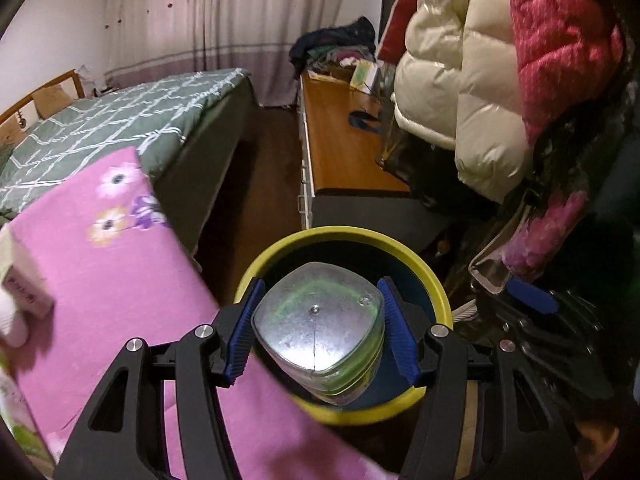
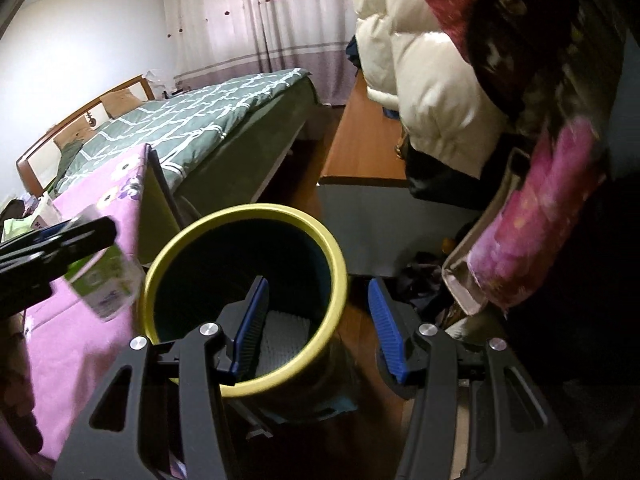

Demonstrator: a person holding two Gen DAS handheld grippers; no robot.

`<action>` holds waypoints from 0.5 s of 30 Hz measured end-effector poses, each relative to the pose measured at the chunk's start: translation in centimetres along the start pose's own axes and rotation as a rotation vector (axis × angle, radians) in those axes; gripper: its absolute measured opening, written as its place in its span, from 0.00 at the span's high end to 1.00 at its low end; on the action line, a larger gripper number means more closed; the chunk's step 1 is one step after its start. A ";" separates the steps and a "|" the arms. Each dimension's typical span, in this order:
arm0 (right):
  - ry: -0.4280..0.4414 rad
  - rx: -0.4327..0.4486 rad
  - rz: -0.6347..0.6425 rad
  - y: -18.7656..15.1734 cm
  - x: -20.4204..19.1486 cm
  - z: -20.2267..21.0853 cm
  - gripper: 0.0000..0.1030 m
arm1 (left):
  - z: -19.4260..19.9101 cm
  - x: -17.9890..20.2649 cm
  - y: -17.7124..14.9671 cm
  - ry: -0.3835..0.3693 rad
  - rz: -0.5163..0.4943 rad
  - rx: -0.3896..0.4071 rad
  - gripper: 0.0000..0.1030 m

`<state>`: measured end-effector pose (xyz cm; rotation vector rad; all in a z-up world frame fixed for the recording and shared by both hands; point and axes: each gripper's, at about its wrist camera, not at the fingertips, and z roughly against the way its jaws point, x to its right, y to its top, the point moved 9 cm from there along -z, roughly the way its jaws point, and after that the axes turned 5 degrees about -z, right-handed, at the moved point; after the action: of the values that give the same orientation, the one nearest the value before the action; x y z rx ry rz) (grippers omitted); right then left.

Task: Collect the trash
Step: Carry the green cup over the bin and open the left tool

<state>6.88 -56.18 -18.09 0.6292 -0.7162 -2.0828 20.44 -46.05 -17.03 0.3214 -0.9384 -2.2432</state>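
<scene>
the left gripper (image 1: 318,334) clamped its ribbed blue pads on a clear, rounded-square plastic bottle with a green label (image 1: 320,336), bottom toward the lens at lower centre, over the round yellow-rimmed dark bin (image 1: 436,284). the right gripper (image 2: 316,324) stood half open, holding nothing, straddling the bin's right-hand rim. a pink flowered cloth (image 1: 108,264) filled the lower left; glossy cream and pink puffer coats (image 1: 472,92) crowded the right. farther up lay a green quilted bed (image 1: 116,120) and a wooden cabinet (image 1: 340,144).

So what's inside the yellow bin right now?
In the right wrist view, the bin holds a pale ribbed piece at the bottom; the rest is dark. In the left wrist view, the bottle in the left tongs covers most of the inside.
</scene>
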 end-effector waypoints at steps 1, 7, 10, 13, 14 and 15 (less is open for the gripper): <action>-0.002 -0.004 -0.004 -0.2 0.2 -0.1 0.51 | -0.7 0.3 0.1 0.002 -0.003 -0.006 0.44; -0.004 -0.013 -0.011 -0.7 0.5 0.1 0.47 | -1.9 0.3 1.1 0.037 -0.004 0.030 0.18; 0.000 -0.013 -0.008 -0.8 0.0 0.2 0.47 | -0.3 -0.2 1.2 0.025 0.022 0.042 0.18; 0.013 -0.014 0.000 -1.0 -0.7 0.3 0.46 | 3.1 -1.1 0.9 0.027 0.043 0.085 0.12; 0.020 -0.016 0.004 -1.1 -1.2 0.3 0.46 | 4.4 -1.6 0.7 0.034 0.049 0.101 0.11; 0.026 -0.018 0.010 -1.1 -1.5 0.3 0.46 | 5.6 -2.1 0.4 0.044 0.053 0.116 0.10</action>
<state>6.91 -54.31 -18.34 0.6404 -0.6839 -2.0659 19.63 -41.88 -12.80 0.3920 -1.0436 -2.1302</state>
